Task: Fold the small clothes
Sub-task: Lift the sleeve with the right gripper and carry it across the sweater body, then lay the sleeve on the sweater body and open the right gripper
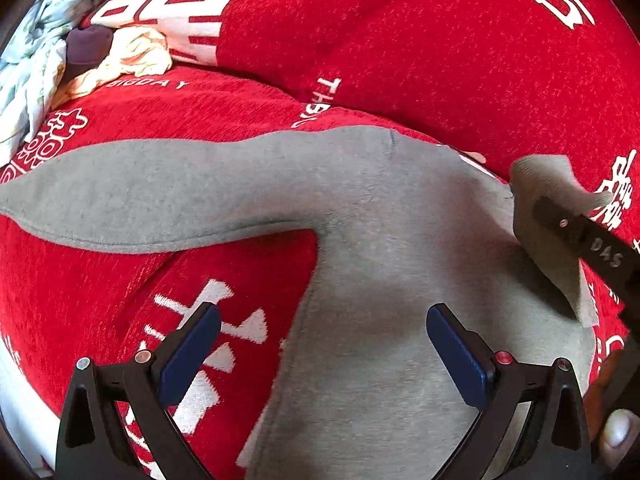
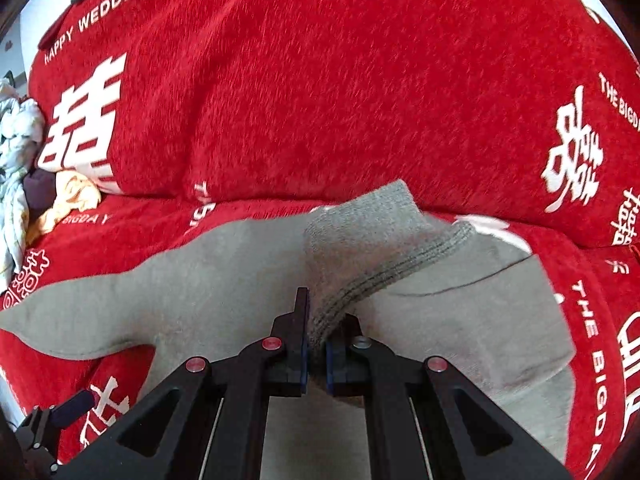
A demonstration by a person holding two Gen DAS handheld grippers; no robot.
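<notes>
A small grey sweatshirt (image 1: 360, 240) lies flat on a red sofa cover, one sleeve (image 1: 140, 196) stretched out to the left. My left gripper (image 1: 324, 356) is open and empty, low over the body of the garment near its left edge. My right gripper (image 2: 318, 344) is shut on the ribbed cuff (image 2: 360, 256) of the other sleeve and holds it lifted and folded over the garment's body (image 2: 224, 288). In the left wrist view the right gripper (image 1: 560, 220) shows at the right edge with the cuff (image 1: 548, 180) in it.
The red sofa cover (image 1: 400, 40) with white lettering spans seat and backrest. A pile of other clothes, pale floral (image 1: 44, 40), dark purple (image 1: 88, 44) and cream (image 1: 136, 52), sits at the far left of the seat; it also shows in the right wrist view (image 2: 24, 184).
</notes>
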